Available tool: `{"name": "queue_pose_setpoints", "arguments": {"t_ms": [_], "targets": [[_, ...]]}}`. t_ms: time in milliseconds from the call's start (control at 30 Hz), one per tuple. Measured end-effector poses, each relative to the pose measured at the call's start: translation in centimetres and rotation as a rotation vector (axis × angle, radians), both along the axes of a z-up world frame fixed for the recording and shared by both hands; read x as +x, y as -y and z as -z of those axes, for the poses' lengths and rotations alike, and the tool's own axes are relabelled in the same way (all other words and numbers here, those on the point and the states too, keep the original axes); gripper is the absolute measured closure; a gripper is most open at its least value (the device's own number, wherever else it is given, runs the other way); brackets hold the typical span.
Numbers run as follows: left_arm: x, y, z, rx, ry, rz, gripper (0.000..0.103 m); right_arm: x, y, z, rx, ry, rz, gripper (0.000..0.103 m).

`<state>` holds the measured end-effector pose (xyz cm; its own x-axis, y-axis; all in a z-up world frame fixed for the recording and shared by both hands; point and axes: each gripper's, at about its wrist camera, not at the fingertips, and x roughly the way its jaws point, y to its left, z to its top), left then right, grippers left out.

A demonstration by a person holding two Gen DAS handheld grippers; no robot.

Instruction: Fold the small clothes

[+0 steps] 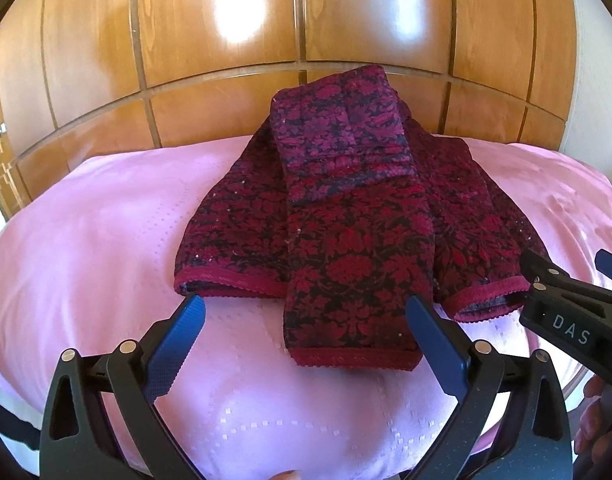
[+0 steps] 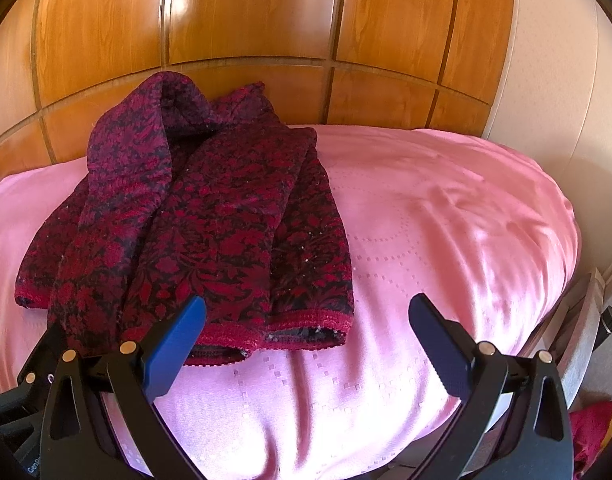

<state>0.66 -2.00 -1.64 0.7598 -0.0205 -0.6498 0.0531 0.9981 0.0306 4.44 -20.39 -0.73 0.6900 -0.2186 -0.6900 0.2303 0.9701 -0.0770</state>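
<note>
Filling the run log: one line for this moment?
garment: sleeves folded in, on pink bed cover | left gripper: open, at hem | right gripper: open, at hem corner | grasp: none

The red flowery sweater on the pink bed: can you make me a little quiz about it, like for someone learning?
1. True or false: the left gripper is squeezing the sweater.
2. What is lying on top down the middle of the sweater? A) a sleeve B) a sock C) a belt
3. Fill in: the sweater rests on a ____ bedspread.

Key:
1. False. Both the left gripper and the right gripper are open and hold nothing.
2. A. A folded sleeve lies on top, its cuff toward the near edge.
3. Pink.
</note>
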Motion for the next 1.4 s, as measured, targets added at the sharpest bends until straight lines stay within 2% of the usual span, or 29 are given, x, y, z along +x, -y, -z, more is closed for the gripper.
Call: {"name": "queue_pose_setpoints", "arguments": {"t_ms": [300, 433, 533, 600, 700, 733, 800, 933, 1000, 1033, 1067, 1167, 1233, 1267, 1300, 1400], "targets": [[0.1, 0.6, 0.5, 0.028, -0.008, 0.019, 0.004, 0.2, 0.3, 0.2, 0.007, -0.01, 0.002, 0.002], [0.3, 1.5, 1.1, 0.059, -0.025, 0.059, 0.004, 0.4, 1.4, 0.2, 0.023, -0.014, 0.002, 0.002], [0.8, 2.3, 1.7, 0.08, -0.042, 0.092, 0.018, 0.3, 2.7, 0.0, 0.044, -0.009, 0.008, 0.002], [1.2, 2.6, 2.1, 0.094, -0.042, 0.098, 0.02, 0.3, 3.9, -0.2, 0.072, -0.001, 0.017, 0.002], [2.3, 3.0, 3.1, 0.119, -0.054, 0.126, 0.031, 0.5, 5.1, -0.5, 0.127, 0.007, 0.007, 0.002], [2.4, 3.0, 3.2, 0.12, -0.055, 0.134, 0.031, 0.6, 5.3, -0.5, 0.139, 0.008, 0.003, 0.003], [2.5, 3.3, 3.5, 0.139, -0.038, 0.165, 0.037, 1.1, 5.4, -0.4, 0.171, 0.004, -0.027, 0.013], [2.1, 3.3, 3.5, 0.14, -0.014, 0.231, 0.061, 3.6, 5.6, 0.3, 0.266, -0.028, -0.095, 0.029], [1.7, 3.3, 3.3, 0.146, 0.003, 0.263, 0.072, 4.7, 5.6, 0.7, 0.288, -0.034, -0.124, 0.041], [1.5, 3.1, 3.0, 0.132, 0.009, 0.279, 0.081, 5.7, 5.6, 0.9, 0.304, -0.042, -0.147, 0.043], [1.4, 2.6, 2.5, 0.106, 0.008, 0.294, 0.085, 6.5, 5.5, 1.1, 0.314, -0.048, -0.16, 0.046], [1.3, 1.0, 0.7, 0.013, 0.002, 0.322, 0.089, 10.1, 5.5, 2.4, 0.349, -0.114, -0.182, 0.046], [1.9, -0.5, -0.4, -0.06, -0.015, 0.322, 0.093, 12.0, 5.1, 3.5, 0.373, -0.17, -0.218, 0.06], [2.3, -1.4, -1.1, -0.114, -0.023, 0.315, 0.095, 12.5, 4.8, 3.8, 0.369, -0.179, -0.247, 0.07], [2.7, -2.1, -1.7, -0.157, -0.026, 0.309, 0.103, 12.9, 4.2, 3.7, 0.348, -0.189, -0.277, 0.076], [4.4, -5.3, -4.5, -0.307, 0.01, 0.261, 0.103, 13.1, 3.8, 2.9, 0.306, -0.178, -0.336, 0.092]]}}
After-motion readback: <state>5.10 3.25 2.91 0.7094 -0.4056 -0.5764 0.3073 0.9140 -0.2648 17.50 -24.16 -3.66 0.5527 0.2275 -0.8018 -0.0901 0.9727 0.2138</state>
